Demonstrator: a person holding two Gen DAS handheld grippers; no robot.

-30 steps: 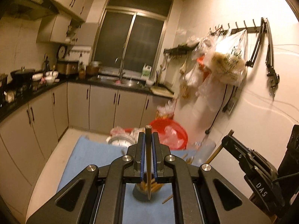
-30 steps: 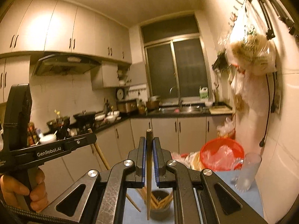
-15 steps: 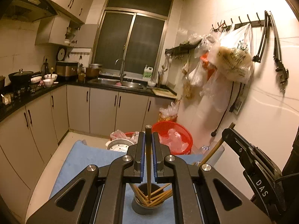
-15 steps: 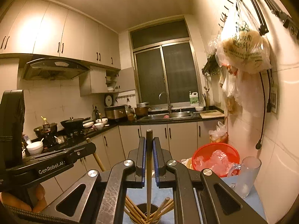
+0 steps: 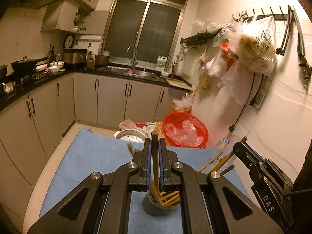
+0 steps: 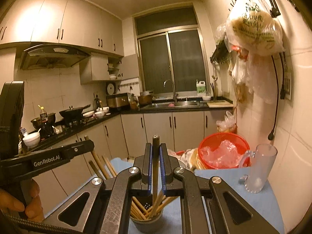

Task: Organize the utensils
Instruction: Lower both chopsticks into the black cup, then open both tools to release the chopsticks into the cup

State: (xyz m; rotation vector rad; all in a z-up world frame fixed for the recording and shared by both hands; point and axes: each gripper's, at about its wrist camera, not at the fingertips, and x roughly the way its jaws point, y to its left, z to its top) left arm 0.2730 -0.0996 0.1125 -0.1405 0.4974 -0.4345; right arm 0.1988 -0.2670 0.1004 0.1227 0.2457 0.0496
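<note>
My left gripper (image 5: 155, 146) is shut on a dark chopstick (image 5: 155, 161) held upright, its lower end inside a grey holder cup (image 5: 154, 207) full of wooden chopsticks. My right gripper (image 6: 155, 152) is shut on another dark chopstick (image 6: 155, 167), its lower end in the same grey holder cup (image 6: 146, 224). The cup stands on a blue cloth (image 5: 93, 159). The right gripper shows at the right of the left wrist view (image 5: 259, 167). The left gripper shows at the left of the right wrist view (image 6: 48, 158).
A clear glass mug (image 6: 257, 169) stands on the blue cloth (image 6: 259, 200) at the right near the wall. A red basket (image 5: 184, 129) with plastic bags and a metal pot (image 5: 129, 135) sit beyond the cloth's far edge. Kitchen cabinets and a sink lie behind.
Both grippers have come down toward the holder cup, each with its chopstick. The chopstick ends now reach into the cup among the others.
</note>
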